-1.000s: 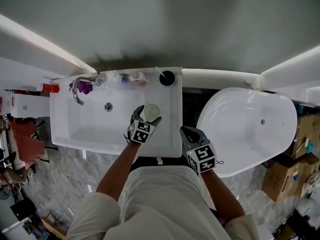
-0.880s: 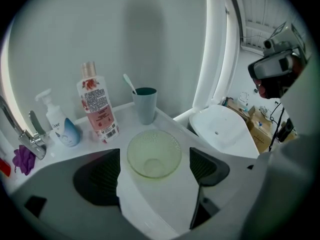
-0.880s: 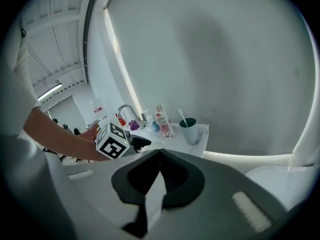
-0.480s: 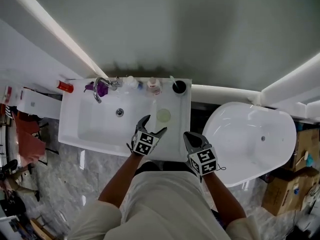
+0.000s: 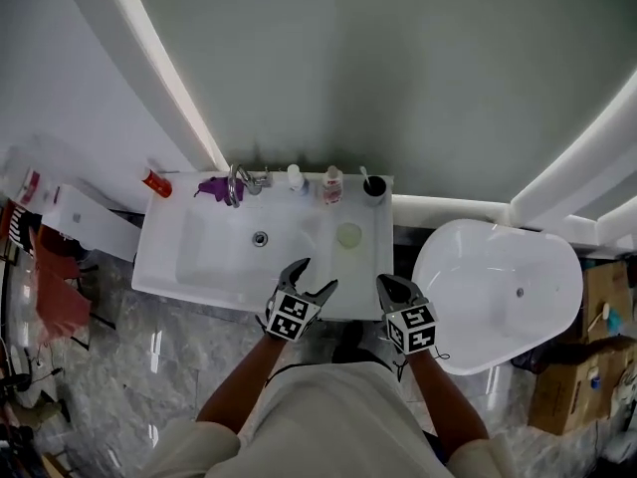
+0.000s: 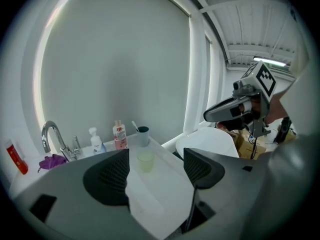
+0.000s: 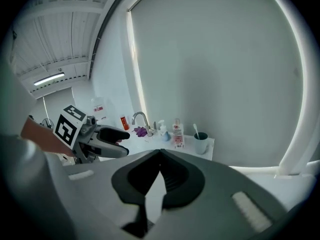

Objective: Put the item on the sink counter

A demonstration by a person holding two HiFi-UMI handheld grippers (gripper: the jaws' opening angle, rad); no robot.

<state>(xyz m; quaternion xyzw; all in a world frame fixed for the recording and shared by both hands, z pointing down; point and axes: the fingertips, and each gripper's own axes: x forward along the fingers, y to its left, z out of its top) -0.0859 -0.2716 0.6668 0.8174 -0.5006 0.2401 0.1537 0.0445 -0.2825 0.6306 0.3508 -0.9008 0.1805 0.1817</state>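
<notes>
A pale green cup (image 5: 348,234) stands upright on the sink counter (image 5: 370,267), to the right of the basin (image 5: 234,252). My left gripper (image 5: 317,275) hovers at the counter's front edge, well back from the cup. Its jaws are wide apart but closing, with nothing between them. In the left gripper view the cup (image 6: 145,160) stands on the counter beyond the left gripper (image 6: 155,171). My right gripper (image 5: 390,285) is just right of the left one, off the counter's front corner. The right gripper (image 7: 160,156) is shut and holds nothing.
Along the back of the sink stand a faucet (image 5: 237,182), a purple item (image 5: 214,187), two bottles (image 5: 332,183) and a dark cup with a toothbrush (image 5: 374,189). A red bottle (image 5: 156,183) lies at the left. A white bathtub (image 5: 498,292) sits on the right, with cardboard boxes (image 5: 587,366) beyond it.
The left gripper let go of the pale green cup, which now stands alone on the counter. Both grippers drew back toward the person and the view widened.
</notes>
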